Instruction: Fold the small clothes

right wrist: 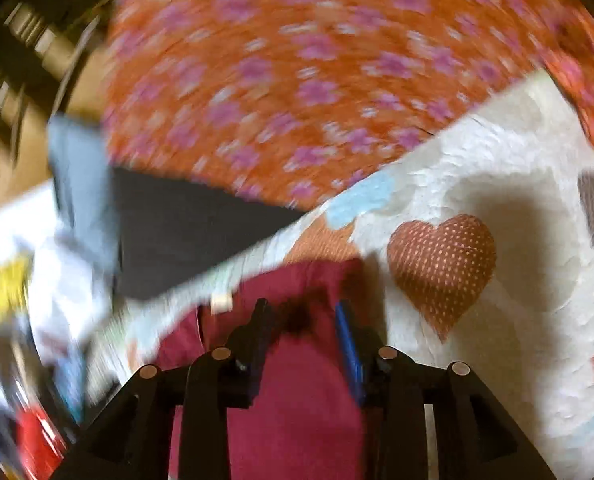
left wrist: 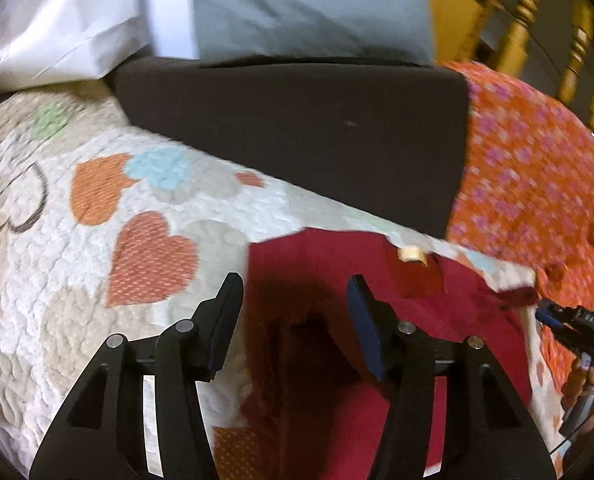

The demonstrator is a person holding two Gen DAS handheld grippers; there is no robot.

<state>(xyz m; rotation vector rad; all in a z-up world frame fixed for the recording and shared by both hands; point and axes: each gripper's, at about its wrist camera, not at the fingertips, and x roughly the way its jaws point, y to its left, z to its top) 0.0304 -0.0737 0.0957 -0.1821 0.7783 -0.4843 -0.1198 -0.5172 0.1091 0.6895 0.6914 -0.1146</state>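
A dark red garment point(left wrist: 329, 280) lies on a white quilt point(left wrist: 57, 280) with heart patches, a beige label point(left wrist: 411, 255) at its far edge. My left gripper point(left wrist: 295, 294) hangs open just over the garment's left part, with nothing pinched between its fingers. At the right edge of the left wrist view, my right gripper point(left wrist: 547, 314) sits beside a raised red corner point(left wrist: 517, 298). In the blurred right wrist view the right gripper point(right wrist: 301, 312) stands narrowly open. A dark bunch of the red garment point(right wrist: 297, 380) sits between its fingers, and the label point(right wrist: 221, 302) shows to the left.
A black cushion point(left wrist: 297, 140) and a grey pillow point(left wrist: 309, 12) lie behind the garment, with a white bag point(left wrist: 57, 28) at back left. An orange flowered cloth point(left wrist: 529, 168) covers the right side, by a wooden rail point(left wrist: 529, 12). A person's hand point(left wrist: 593, 384) holds the right gripper.
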